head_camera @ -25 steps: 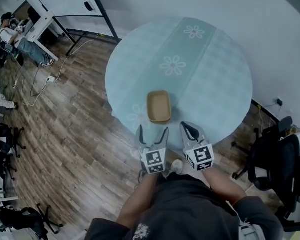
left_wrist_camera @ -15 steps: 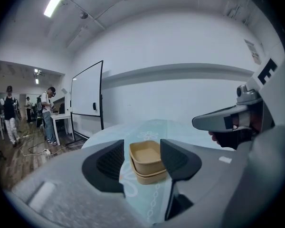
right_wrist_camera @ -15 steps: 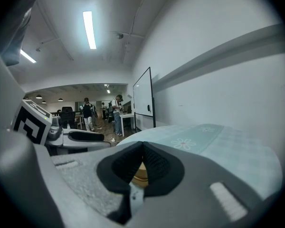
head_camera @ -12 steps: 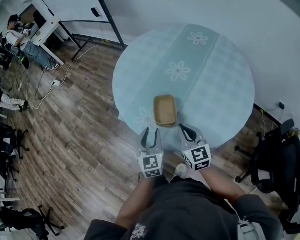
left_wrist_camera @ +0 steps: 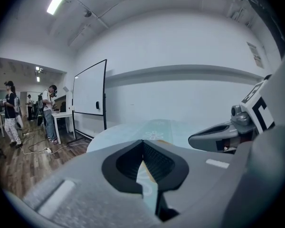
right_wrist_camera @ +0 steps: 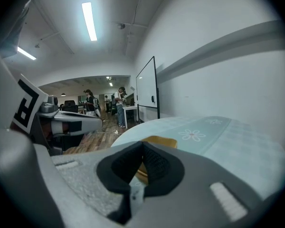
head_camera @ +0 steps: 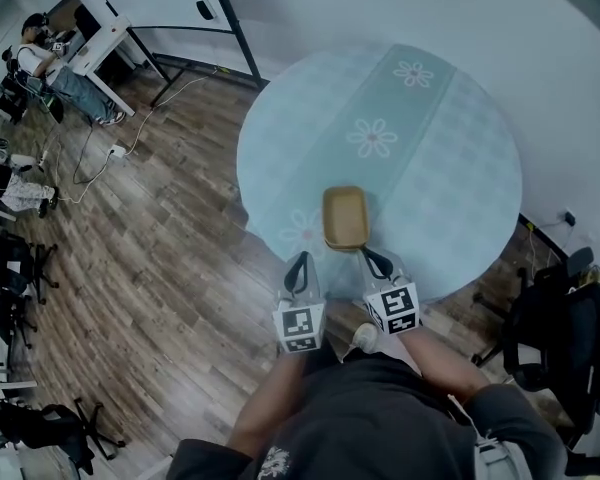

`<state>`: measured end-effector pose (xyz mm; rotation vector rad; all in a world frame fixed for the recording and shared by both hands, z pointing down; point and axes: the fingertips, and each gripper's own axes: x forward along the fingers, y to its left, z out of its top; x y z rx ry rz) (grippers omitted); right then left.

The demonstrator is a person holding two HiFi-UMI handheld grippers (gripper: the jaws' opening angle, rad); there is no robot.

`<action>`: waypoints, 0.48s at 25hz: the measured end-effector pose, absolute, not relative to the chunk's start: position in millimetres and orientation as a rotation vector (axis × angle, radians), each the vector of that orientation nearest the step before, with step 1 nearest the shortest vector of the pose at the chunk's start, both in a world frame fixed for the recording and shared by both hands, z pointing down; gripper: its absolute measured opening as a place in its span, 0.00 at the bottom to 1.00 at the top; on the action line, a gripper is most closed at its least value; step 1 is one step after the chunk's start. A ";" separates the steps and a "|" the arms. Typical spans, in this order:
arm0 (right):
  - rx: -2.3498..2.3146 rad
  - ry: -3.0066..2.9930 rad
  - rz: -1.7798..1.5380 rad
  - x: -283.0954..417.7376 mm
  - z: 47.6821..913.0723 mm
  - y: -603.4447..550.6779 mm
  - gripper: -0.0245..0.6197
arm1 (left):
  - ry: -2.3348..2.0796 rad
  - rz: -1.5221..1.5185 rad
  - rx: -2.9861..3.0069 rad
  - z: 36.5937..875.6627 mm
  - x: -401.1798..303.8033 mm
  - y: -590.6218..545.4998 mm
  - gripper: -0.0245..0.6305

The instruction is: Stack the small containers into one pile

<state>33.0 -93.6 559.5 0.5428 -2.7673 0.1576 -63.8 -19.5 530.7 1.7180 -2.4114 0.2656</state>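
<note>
A single tan, rectangular small container (head_camera: 345, 218) sits on the round pale-blue table (head_camera: 450, 168), close to its near edge. My left gripper (head_camera: 300, 265) hovers over the floor just off the table's rim, left of the container's near end. Its jaws have just been closing and now meet with nothing between them (left_wrist_camera: 143, 144). My right gripper (head_camera: 373, 261) is shut and empty, its tip close to the container's near right corner. In the right gripper view the container (right_wrist_camera: 160, 141) lies just beyond the shut jaws (right_wrist_camera: 142, 146).
The table carries a green runner with white flowers (head_camera: 373, 138). Wooden floor (head_camera: 170, 258) lies to the left, with cables, a whiteboard stand (head_camera: 235, 28) and people at a desk (head_camera: 50, 58) far left. A black office chair (head_camera: 555, 318) stands at the right.
The left gripper's jaws went from wide open to shut, empty. The right gripper's tip has come closer to the container's near right corner. The head view has shifted a little.
</note>
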 end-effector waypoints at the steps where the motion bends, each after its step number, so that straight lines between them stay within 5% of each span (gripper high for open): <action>1: 0.540 -2.760 0.161 30.2 563.6 -94.3 0.04 | -2.412 0.269 1.715 531.6 -66.8 -18.4 0.04; 12: 0.514 -2.685 0.169 7.7 604.9 -100.1 0.04 | -2.384 0.271 1.676 550.8 -81.6 -1.5 0.04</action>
